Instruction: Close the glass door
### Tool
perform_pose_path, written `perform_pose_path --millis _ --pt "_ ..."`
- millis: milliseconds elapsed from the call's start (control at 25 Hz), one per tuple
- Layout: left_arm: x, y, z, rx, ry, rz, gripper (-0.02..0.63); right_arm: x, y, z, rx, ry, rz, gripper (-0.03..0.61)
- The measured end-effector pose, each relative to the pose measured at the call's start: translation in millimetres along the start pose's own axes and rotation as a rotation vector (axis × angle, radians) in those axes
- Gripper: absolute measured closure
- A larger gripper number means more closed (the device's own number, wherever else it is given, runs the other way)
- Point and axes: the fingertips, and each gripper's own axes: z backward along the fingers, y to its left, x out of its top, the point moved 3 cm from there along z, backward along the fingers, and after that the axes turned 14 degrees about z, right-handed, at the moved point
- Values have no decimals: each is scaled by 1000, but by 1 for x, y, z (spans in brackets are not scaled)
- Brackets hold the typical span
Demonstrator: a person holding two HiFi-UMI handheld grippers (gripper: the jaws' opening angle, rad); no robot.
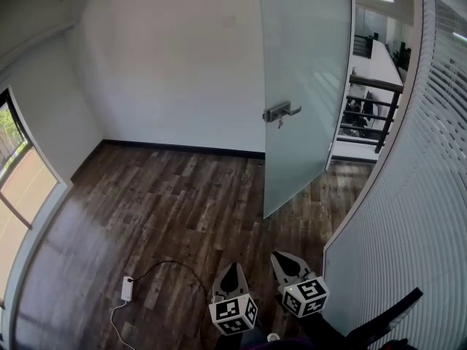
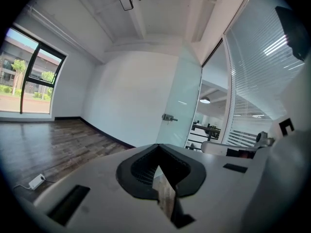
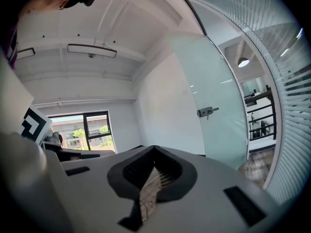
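The frosted glass door [image 1: 303,86] stands swung open into the room, with its metal lever handle [image 1: 281,111] facing me. My left gripper [image 1: 232,270] and right gripper [image 1: 280,257] are side by side low in the head view, well short of the door and touching nothing. Both point toward it. The left gripper view shows the door [image 2: 182,106] and handle [image 2: 168,117] far ahead past the shut left gripper [image 2: 158,147]. In the right gripper view the door [image 3: 214,101] and handle [image 3: 207,112] lie to the right of the shut right gripper [image 3: 154,148].
Dark wood floor [image 1: 182,203] runs between me and the door. A white power strip [image 1: 127,289] with its cable lies on the floor at the left. A wall with blinds [image 1: 423,195] curves along the right. A black railing [image 1: 368,115] shows through the doorway. A window [image 1: 18,188] is far left.
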Motion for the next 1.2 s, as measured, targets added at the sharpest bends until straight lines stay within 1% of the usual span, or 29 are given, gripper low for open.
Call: perform_pose_path --millis 160,320,520,640,800,1000,1200 --pt "35 26 -50 -2 -8 -13 614 13 -6 -67 12 -6 5 581" --pt "68 61 -92 -3 -28 -9 614 28 -2 -134 22 -27 16 581" --pt "108 102 -132 1 -42 -2 614 44 1 -198 -2 -45 13 581" --pt "118 128 -146 23 -29 15 614 44 7 -221 -9 -35 12 581" --pt "120 156 -157 40 -22 50 614 37 13 -249 -7 6 26 581" --pt "141 196 -175 88 -61 92 614 44 21 -296 8 23 72 581" --pt "168 248 -200 157 -109 107 614 48 37 -369 78 22 85 581"
